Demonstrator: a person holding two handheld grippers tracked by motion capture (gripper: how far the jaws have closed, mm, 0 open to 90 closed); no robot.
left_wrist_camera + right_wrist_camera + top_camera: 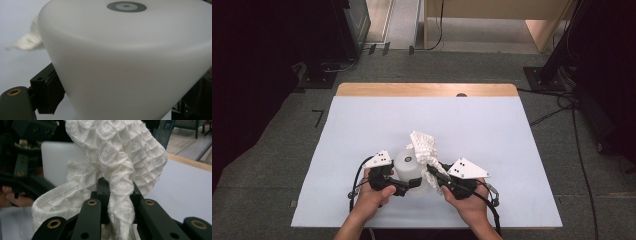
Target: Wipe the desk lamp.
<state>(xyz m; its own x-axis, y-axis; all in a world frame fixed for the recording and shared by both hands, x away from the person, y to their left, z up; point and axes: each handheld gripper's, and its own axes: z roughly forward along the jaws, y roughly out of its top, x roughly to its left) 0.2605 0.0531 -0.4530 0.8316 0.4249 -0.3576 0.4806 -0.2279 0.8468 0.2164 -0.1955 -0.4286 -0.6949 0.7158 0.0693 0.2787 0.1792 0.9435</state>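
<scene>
Jaws of my left gripper (412, 183) are clamping a white plastic container (408, 167) steady, while my right gripper (435, 176) is pinching a waffle-weave cloth (424, 145) for wiping it.

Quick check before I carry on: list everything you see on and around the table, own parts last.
Container: one, translucent white with a grey disc on top, near edge of the table, between the jaws of the left hand-held gripper.
Waffle cloth: one, white, bunched up against the container, pinched by the right hand-held gripper.
Table: one, pale cover with a wooden far edge.
Cables: several, black, on the grey floor at the right.
Left hand-held gripper: black, shut on the container.
Right hand-held gripper: black, shut on the waffle cloth.
Hands: two, at the near edge.
</scene>
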